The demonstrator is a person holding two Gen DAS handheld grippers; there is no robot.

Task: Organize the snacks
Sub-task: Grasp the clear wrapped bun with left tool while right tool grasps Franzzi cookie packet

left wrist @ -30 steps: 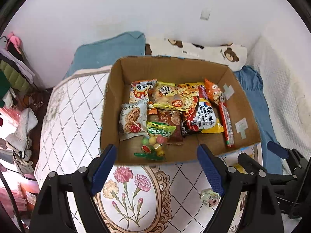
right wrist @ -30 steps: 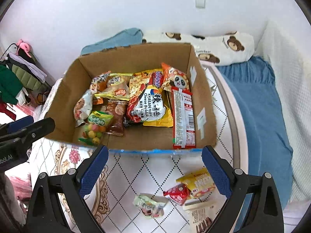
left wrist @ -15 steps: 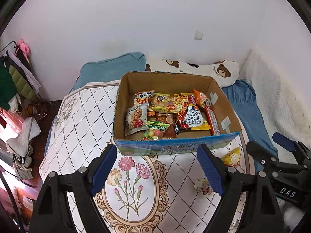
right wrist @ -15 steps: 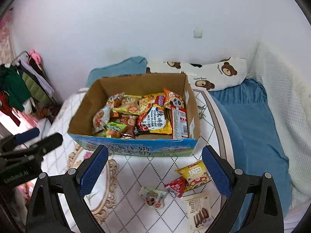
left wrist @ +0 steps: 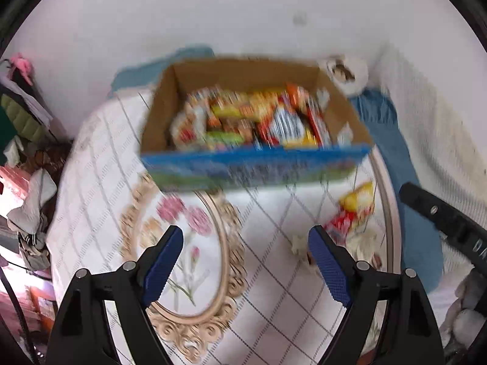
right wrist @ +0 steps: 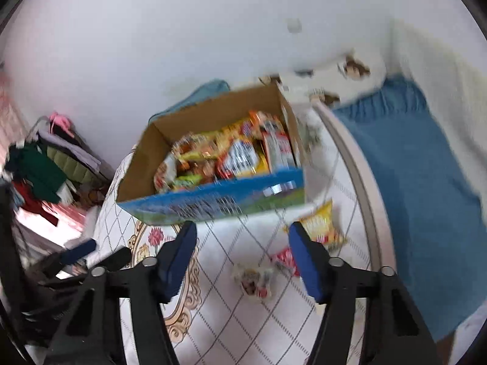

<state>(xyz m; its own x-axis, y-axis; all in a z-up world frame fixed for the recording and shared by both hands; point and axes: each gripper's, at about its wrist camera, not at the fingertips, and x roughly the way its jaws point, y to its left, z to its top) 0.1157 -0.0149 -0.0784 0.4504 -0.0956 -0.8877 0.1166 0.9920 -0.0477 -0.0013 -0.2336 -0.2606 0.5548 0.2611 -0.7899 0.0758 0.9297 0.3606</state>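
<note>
While both frames blur, the left tool (left wrist: 245, 248) and right tool (right wrist: 242, 249) hang spread and empty over the bed's quilted floral cover (left wrist: 268, 276); the snack-filled brown cardboard box (left wrist: 243, 170) sits mid-cover, loose snack packets (right wrist: 321, 226) near its right edge.

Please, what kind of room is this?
Probably a bedroom at home: a bed with a quilted floral cover, a bear-print pillow by the wall, and clothes piled at the side.
</note>
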